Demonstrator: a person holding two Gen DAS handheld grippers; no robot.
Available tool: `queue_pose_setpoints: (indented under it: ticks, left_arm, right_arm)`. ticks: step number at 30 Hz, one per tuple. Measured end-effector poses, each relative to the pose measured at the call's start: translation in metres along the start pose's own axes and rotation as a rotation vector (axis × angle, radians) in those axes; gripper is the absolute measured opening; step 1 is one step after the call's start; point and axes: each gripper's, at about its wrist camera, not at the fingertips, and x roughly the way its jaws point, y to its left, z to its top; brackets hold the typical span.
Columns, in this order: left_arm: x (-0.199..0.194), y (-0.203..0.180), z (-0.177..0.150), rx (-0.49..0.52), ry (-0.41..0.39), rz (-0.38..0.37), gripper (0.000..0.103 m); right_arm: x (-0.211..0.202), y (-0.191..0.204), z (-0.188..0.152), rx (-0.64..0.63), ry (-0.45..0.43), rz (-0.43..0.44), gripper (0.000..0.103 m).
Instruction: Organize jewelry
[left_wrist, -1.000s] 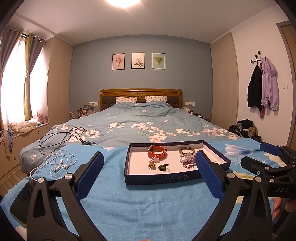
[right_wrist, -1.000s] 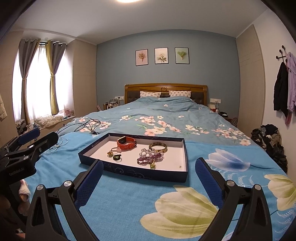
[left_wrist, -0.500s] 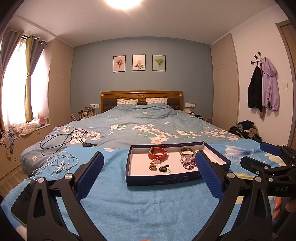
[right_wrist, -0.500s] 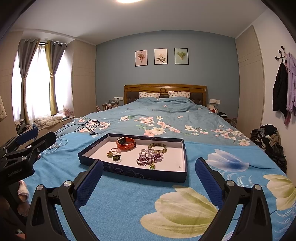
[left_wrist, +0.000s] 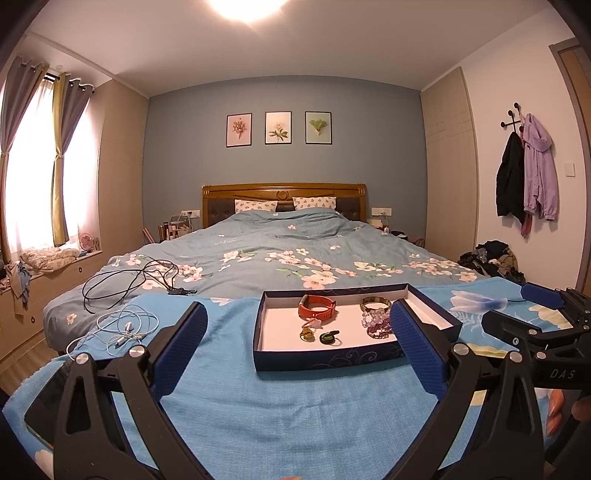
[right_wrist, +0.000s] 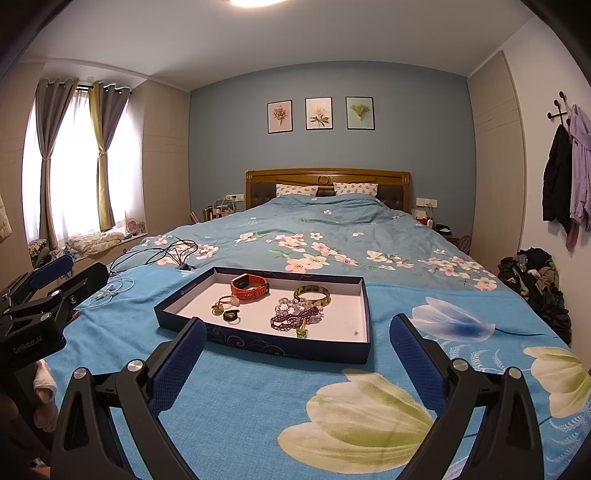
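- Hovering over the foot of the bed (left_wrist: 295, 258), both tongs spread wide, nothing between the pads.
- Left tongs (left_wrist: 297, 349) released, aimed at the near wall of the tray (left_wrist: 325, 360); right tongs (right_wrist: 295, 360) released too, low over the blue blanket (right_wrist: 258, 398), tray just ahead.
- Tray: shallow dark blue box lid, white floor, lying flat on the blanket near the bed's foot.
- Jewelry all inside the tray, loose: orange watch band (right_wrist: 250, 287) at back left, gold-brown bangle (right_wrist: 312, 294) at back right.
- Purple bead strands (right_wrist: 295, 315) in a heap just in front of the bangle, touching it or nearly; cannot tell which.
- Small green pendant (right_wrist: 302, 333) at the near end of the beads.
- Pink charm (right_wrist: 232, 300) just in front of the watch band, two small rings (right_wrist: 225, 314) beside it, one dark, one yellowish.
- Off the tray to the left: white earphones (left_wrist: 123, 328) and black cable (left_wrist: 129, 282) on the bed covers.
- Left wrist view catches the right tongs at far right, fingertips (left_wrist: 552, 410) of the person's hand on the grip.
- Right wrist view shows the left tongs at far left, well apart from the tray.
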Motion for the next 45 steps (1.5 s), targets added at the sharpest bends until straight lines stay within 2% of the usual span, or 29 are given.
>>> queue_pose_setpoints:
  ticks: [45]
  left_arm:
    - [-0.0034, -0.0009, -0.0016, 0.002, -0.010, 0.009, 0.097]
  right_arm:
    - [-0.0041, 0.0000, 0.0019, -0.002, -0.001, -0.002, 0.096]
